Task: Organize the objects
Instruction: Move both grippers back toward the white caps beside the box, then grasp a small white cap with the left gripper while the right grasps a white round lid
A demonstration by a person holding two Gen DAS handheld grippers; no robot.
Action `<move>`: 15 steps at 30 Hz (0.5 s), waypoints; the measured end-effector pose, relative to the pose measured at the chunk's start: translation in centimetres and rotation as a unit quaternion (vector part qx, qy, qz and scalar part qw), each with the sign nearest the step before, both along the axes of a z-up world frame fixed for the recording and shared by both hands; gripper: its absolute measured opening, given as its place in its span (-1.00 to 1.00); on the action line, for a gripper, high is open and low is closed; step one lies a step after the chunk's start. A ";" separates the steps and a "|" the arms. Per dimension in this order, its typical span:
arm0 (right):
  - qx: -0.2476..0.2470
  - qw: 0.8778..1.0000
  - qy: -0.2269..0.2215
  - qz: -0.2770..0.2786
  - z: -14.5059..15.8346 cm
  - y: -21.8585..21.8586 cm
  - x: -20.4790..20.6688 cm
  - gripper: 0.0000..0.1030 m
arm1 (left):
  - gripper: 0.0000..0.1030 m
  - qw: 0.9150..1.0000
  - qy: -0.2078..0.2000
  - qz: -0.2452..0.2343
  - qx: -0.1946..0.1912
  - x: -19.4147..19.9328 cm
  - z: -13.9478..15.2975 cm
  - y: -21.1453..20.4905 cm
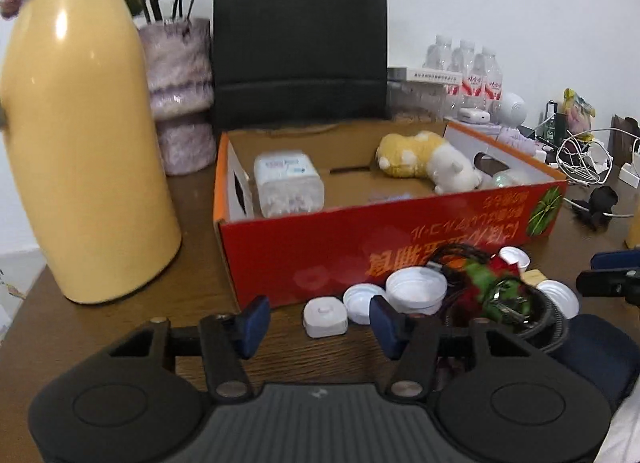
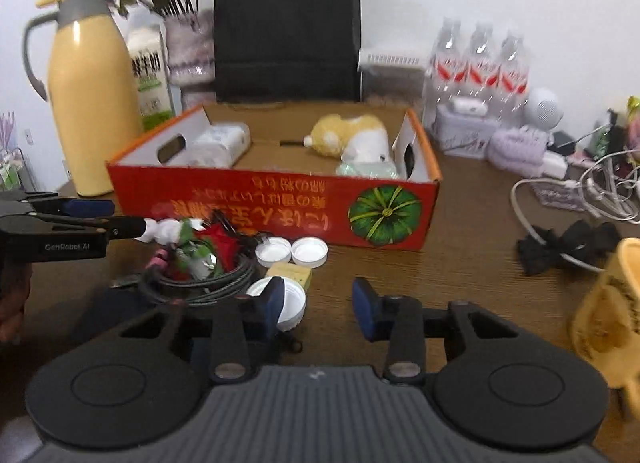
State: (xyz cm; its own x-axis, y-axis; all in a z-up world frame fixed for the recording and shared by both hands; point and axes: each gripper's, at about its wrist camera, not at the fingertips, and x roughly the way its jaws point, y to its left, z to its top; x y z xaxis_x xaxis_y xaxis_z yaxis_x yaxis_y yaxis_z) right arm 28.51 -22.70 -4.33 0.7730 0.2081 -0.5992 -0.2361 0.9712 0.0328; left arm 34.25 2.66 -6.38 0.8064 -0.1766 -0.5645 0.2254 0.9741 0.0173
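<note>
Jaws of both the left gripper (image 1: 318, 321) and right gripper (image 2: 316, 309) stand partly apart, empty, above the worktop (image 1: 200, 263) near the red box (image 1: 360, 243).

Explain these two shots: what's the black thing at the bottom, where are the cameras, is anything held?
There is no robot. A person holds a two-finger gripper in each hand, and a fisheye camera on each looks forward along its fingers. The black shape at the bottom is that gripper's own body.

Left wrist view: the left gripper, fingers apart, with a small white case on the table between them, not gripped.

Right wrist view: the right gripper, fingers apart over bare table, one beside a white lid.

Ahead stands a red box holding a plush toy. In front lie lids, cables and a red flower. Nothing is held.
</note>
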 end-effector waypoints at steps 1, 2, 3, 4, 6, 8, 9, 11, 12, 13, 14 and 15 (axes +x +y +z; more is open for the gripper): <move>0.001 1.000 0.003 0.004 -0.4 0.1 0.3 -0.30 | -0.06 1.000 0.006 -0.003 -0.006 0.2 -0.3 0.2; 0.004 1.000 0.006 0.007 -0.9 0.3 0.5 -0.36 | -0.11 1.000 0.018 -0.007 -0.013 0.6 -0.5 0.4; 0.007 1.000 0.011 0.007 -1.4 0.3 0.7 -0.44 | -0.17 0.999 0.025 -0.011 -0.025 0.9 -0.6 0.6; 0.011 1.000 0.016 0.007 -1.7 0.4 0.8 -0.51 | -0.26 0.999 0.026 -0.014 -0.033 1.0 -0.6 0.8; 0.017 1.000 0.022 0.008 -2.3 0.5 1.0 -0.74 | -0.54 0.999 0.031 -0.017 -0.039 1.2 -0.6 0.9; 0.025 1.000 0.018 0.007 -2.4 0.4 1.0 -0.82 | -0.55 0.999 0.028 -0.018 -0.034 1.1 -0.6 0.8; 0.024 1.000 0.017 0.007 -2.4 0.4 0.9 -0.88 | -0.55 0.999 0.027 -0.020 -0.032 1.0 -0.6 0.7; 0.027 1.000 0.014 0.006 -2.3 0.3 0.7 -0.88 | -0.55 1.000 0.021 -0.007 -0.016 0.4 -0.3 0.4; 0.029 1.000 0.010 0.003 -2.1 0.2 0.5 -0.90 | -0.55 1.000 0.018 0.003 -0.010 -0.2 0.0 0.3; 0.028 1.000 0.003 0.000 -1.7 0.1 0.2 -0.90 | -0.55 1.000 0.014 0.011 -0.012 -1.0 0.4 0.3; 0.026 1.000 -0.005 -0.002 -1.3 0.0 -0.3 -0.90 | -0.55 1.000 0.010 0.020 -0.019 -2.1 1.0 0.4; 0.025 1.000 -0.015 -0.005 -0.7 -0.2 -0.8 -0.90 | -0.55 0.999 0.006 0.028 -0.026 -3.3 1.6 0.5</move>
State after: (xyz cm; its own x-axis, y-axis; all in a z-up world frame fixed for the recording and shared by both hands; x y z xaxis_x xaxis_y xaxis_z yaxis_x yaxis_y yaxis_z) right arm 27.67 -22.86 -5.03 0.7927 0.2292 -0.5649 -0.2285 0.9708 0.0734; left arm 30.95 3.13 -4.74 0.8085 -0.1620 -0.5657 0.1713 0.9845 -0.0370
